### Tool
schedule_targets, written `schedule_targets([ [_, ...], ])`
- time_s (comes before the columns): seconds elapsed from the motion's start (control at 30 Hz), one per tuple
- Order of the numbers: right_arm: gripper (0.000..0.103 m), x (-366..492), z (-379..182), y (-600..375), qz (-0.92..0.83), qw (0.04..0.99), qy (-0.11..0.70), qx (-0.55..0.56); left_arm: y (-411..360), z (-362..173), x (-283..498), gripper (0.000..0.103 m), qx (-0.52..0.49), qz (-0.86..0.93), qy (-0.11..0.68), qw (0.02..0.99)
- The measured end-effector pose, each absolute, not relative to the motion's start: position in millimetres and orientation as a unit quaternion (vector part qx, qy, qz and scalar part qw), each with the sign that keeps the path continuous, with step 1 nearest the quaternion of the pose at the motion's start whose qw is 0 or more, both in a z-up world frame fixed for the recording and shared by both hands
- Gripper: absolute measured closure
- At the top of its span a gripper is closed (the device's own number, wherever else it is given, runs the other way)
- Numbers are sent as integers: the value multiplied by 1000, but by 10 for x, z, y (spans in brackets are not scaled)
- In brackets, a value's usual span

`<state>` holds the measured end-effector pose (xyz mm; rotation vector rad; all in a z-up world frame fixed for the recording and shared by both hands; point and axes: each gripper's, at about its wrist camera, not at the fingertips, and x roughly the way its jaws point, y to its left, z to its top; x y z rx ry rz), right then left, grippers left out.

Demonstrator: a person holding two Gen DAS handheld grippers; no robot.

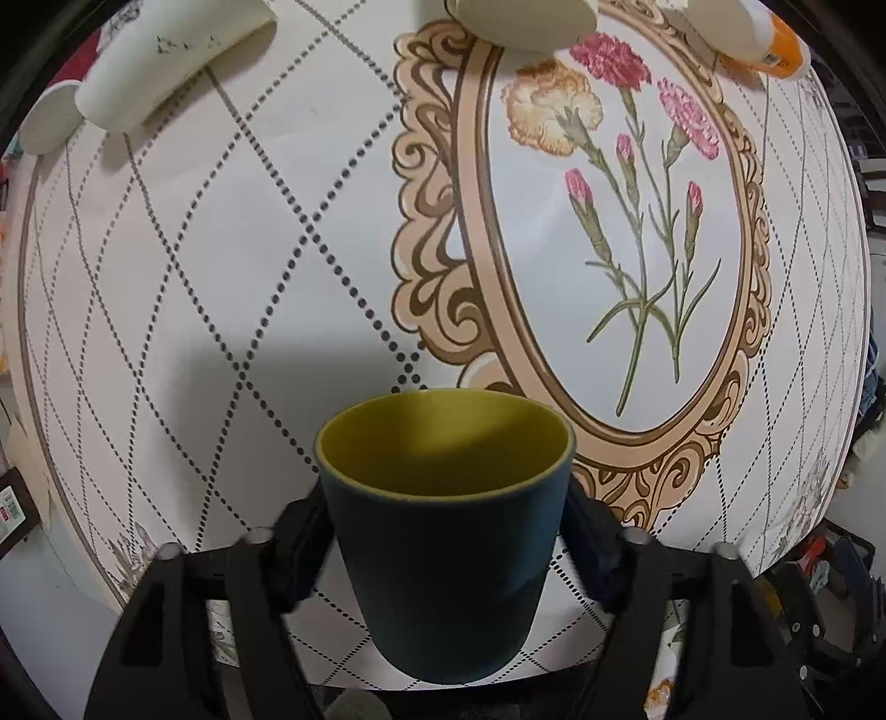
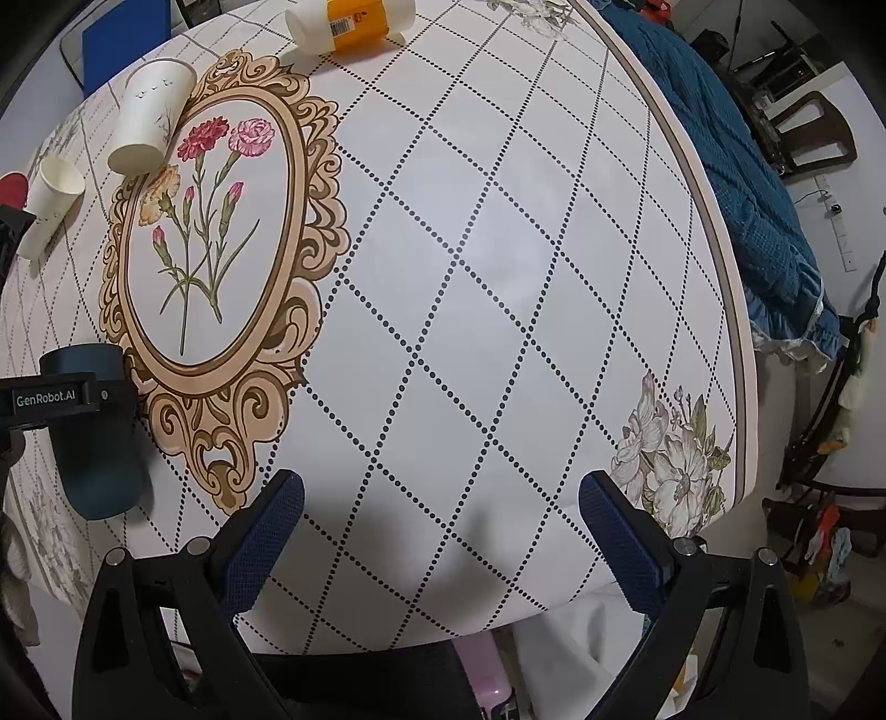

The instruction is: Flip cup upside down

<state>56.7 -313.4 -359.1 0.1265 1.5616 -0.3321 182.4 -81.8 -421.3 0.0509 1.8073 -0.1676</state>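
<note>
One cup (image 1: 446,531), dark teal outside and yellow-green within, sat clamped between the fingers of the left gripper (image 1: 443,548), its mouth facing away from the wrist camera toward the bench (image 1: 221,249) and its rounded base toward the camera. In the right wrist view the same cup (image 2: 94,437) appeared at the far left edge, with a black clamp part crossing its wall, and whether its base touched the cloth or hung just above it could not be told from either view. The fingers pressed the cup's wall on opposite sides at about mid-height. The right gripper (image 2: 440,534) hung with its fingers spread wide and nothing between them, well apart from the cup, over the bare diamond-patterned cloth near the bench edge. Farther off lay two white paper cups (image 2: 149,119) on their sides beside the flower medallion (image 2: 205,243), and an orange-labelled cup (image 2: 351,22) at the far end. Judging from this, the flip was not yet done; the tapered, smooth wall could slide out of the grip during rotation, and setting the rim down tilted could tip the cup over.
</note>
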Motion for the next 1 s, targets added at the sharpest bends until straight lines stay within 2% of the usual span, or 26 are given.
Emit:
schedule_targets([
  [0.03, 2, 569, -3587, -3134, -149, 697, 699, 58, -810, -4184, 1829, 15, 18, -77, 777, 624],
  [0.3, 2, 529, -3504, -3046, -127, 702, 696, 76, -547, -3622, 1667, 14, 16, -69, 740, 669],
  [0.6, 2, 410, -2941, -2428, -44, 726, 678, 108, -33, -2810, 952, 14, 34, -40, 688, 724],
  [0.83, 2, 363, -2504, -1858, -8, 745, 660, 99, 313, -2442, 712, 14, 8, -22, 665, 747],
  [1.0, 2, 325, -2393, -1700, -1, 749, 654, 103, 402, -2399, 647, 14, 10, -17, 661, 750],
])
